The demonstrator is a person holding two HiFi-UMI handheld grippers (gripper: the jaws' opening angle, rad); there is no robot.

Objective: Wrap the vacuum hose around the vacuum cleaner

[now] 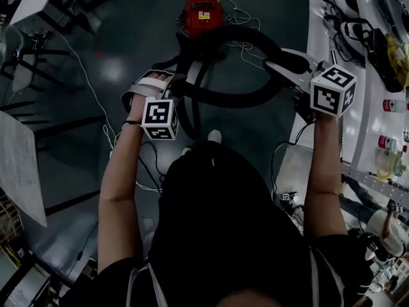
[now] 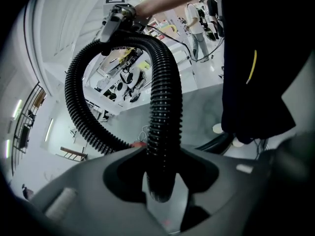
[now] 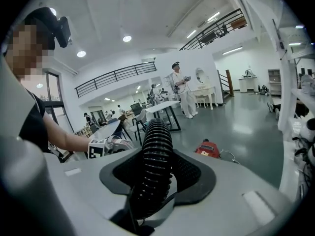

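The red vacuum cleaner [image 1: 203, 13] stands on the dark floor ahead of me; the right gripper view shows it too [image 3: 209, 149]. Its black ribbed hose [image 1: 236, 98] is lifted off the floor in a wide loop between both grippers. My left gripper [image 1: 174, 85] is shut on the hose [image 2: 162, 107], which runs straight up from its jaws and arches over to the right gripper [image 2: 115, 21]. My right gripper [image 1: 276, 66] is shut on another part of the hose [image 3: 156, 151], and the left gripper [image 3: 106, 145] shows beyond it.
A white table [image 1: 316, 37] with bottles and tools runs along the right. White cables [image 1: 96, 101] trail over the floor on the left, near chairs [image 1: 25, 62]. My shoe [image 1: 215, 135] is under the hose. People [image 3: 182, 90] and tables [image 3: 160, 107] stand far off in the hall.
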